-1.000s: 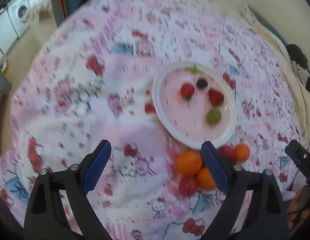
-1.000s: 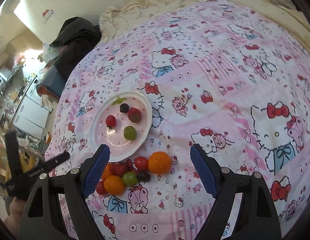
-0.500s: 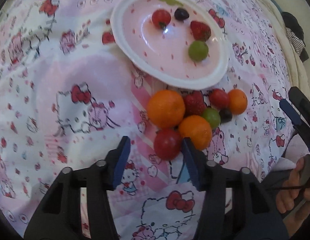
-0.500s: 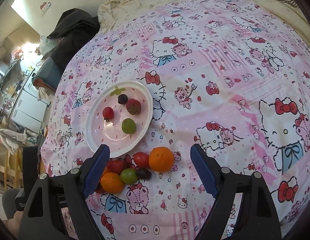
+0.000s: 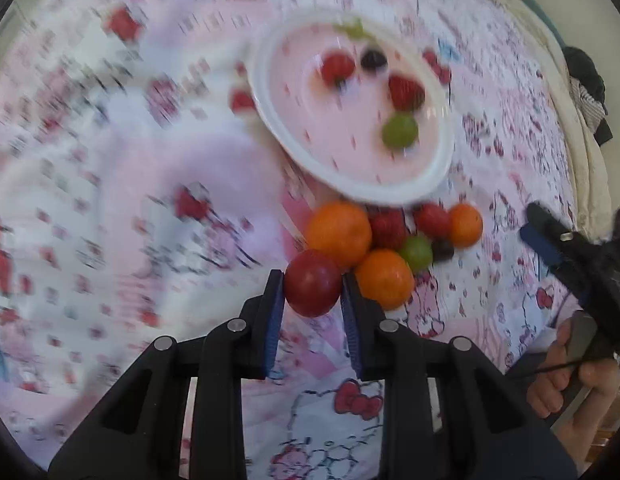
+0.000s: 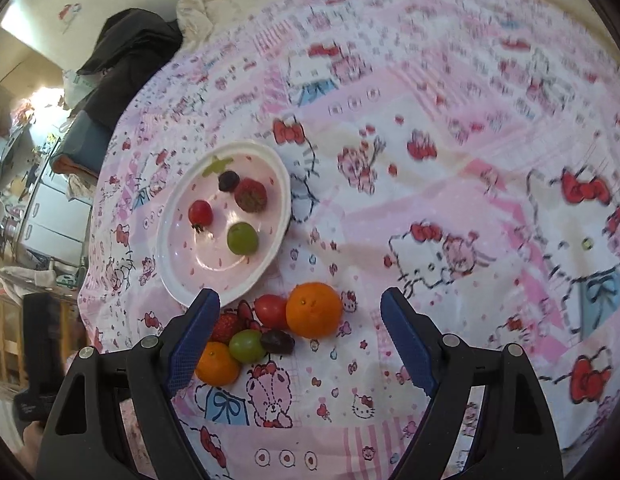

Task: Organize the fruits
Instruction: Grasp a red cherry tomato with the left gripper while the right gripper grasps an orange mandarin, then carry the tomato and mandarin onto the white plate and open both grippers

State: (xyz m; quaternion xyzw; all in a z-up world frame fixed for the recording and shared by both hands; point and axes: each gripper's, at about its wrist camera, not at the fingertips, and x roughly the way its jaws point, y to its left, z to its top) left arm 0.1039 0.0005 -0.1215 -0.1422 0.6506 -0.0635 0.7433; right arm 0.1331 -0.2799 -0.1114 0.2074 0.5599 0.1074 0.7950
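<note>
Closing on the dark red fruit [image 5: 312, 282], the left tool [image 5: 312, 292] has its blue pads against both sides of it, and the jaws are narrowing further, so the grip is forming rather than finished. That fruit sits at the near edge of a small heap on the pink printed bedcover [image 5: 109, 200], with a big orange [image 5: 338, 233] touching it at its 1 o'clock and a second orange [image 5: 384, 278] just beside the right-hand pad at 3 o'clock. A strawberry [image 5: 386, 227], a green grape [image 5: 417, 254], a dark grape [image 5: 442, 249], a small tomato [image 5: 431, 220] and a little orange [image 5: 465, 225] lie further round the heap. The white plate [image 5: 350, 184], at 12 o'clock from the heap, already carries four small fruits.

To do this step well, I would squeeze only until the round skin stops slipping, since a smooth ball can pop forward out of flat pads. Lifting straight up first seems wise, because dragging sideways would likely nudge the neighbouring oranges and set them rolling on the soft bedding. Then carry it toward 12 o'clock and lower it into a bare part of the plate, clear of the fruits there.

The right tool [image 6: 299, 312] hangs with its jaws wide apart and nothing between the pads, above the far end of the heap near the little orange [image 6: 314, 310]. Keeping it back until the left one clears would avoid a bump.
</note>
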